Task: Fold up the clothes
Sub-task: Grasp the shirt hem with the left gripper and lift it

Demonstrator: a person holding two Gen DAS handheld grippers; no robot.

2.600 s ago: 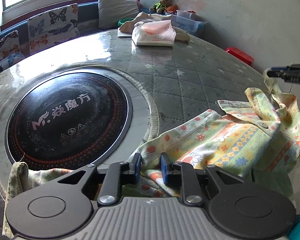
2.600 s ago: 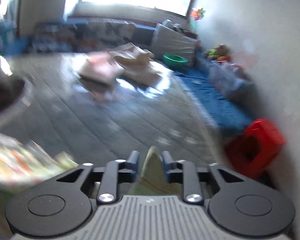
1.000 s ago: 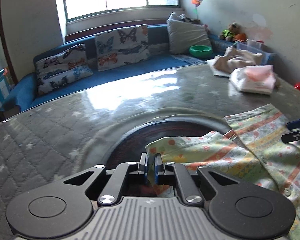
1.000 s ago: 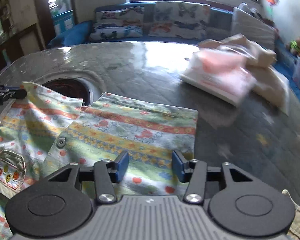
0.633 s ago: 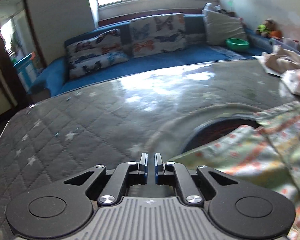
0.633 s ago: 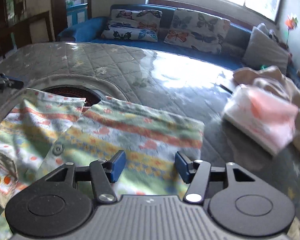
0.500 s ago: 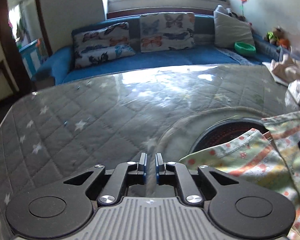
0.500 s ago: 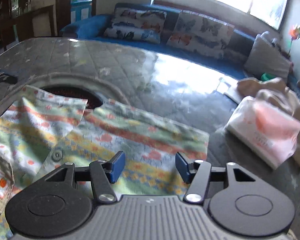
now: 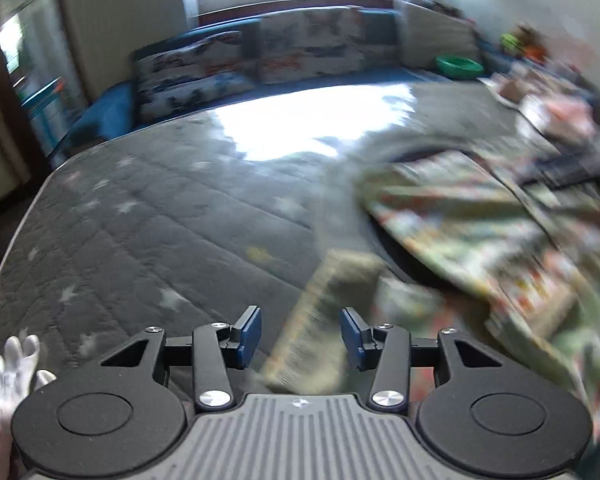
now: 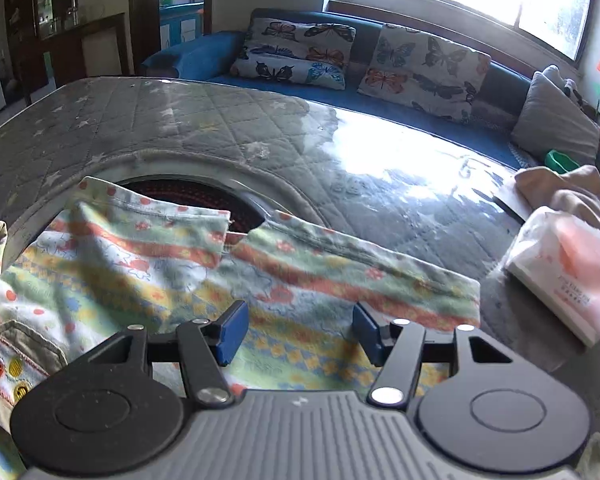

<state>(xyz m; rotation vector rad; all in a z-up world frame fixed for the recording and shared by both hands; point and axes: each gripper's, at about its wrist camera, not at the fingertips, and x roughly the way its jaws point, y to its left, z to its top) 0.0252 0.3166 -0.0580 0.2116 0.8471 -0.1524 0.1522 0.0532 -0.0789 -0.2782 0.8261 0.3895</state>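
A grey quilted table cover (image 10: 228, 128) with pale stars fills the foreground, with a blue sofa (image 10: 204, 56) and butterfly cushions (image 10: 296, 54) under the window behind it. Your left gripper (image 9: 301, 334) has its jaws opening; a blurred ribbed cuff (image 9: 332, 312) of the garment lies between the pads, untouched by either. Your right gripper (image 10: 296, 334) hangs with its jaws spread wide and gripping nothing, just over the striped, patterned child's garment (image 10: 260, 276). That garment lies spread on the table, its top edge overlapping the dark round cooktop (image 10: 196, 196). Further right sits a pink tissue pack (image 10: 568, 272), with beige cloth (image 10: 568, 190) behind it.
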